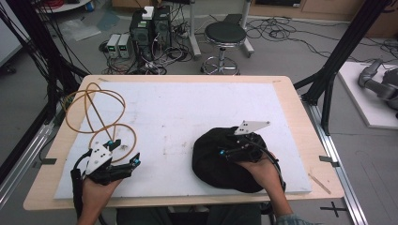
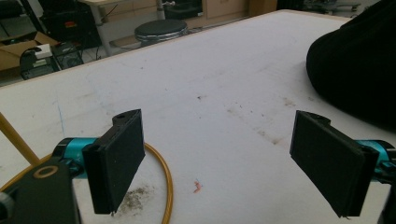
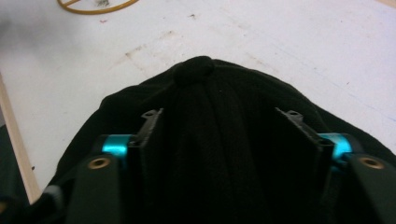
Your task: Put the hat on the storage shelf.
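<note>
Stool (image 1: 225, 35) beyond table (image 1: 291, 93), orange cable (image 1: 94, 112) looped left, black cap (image 1: 220, 164) right

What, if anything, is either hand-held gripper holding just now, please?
Left hand-held gripper is open, holding nothing. Right hand-held gripper straddles the black fabric cap behind its top button, jaws wide; no grasp.

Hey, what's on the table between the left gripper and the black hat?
Nothing: between the left gripper and the black hat there is bare, stained white board, seen in the high view.
</note>
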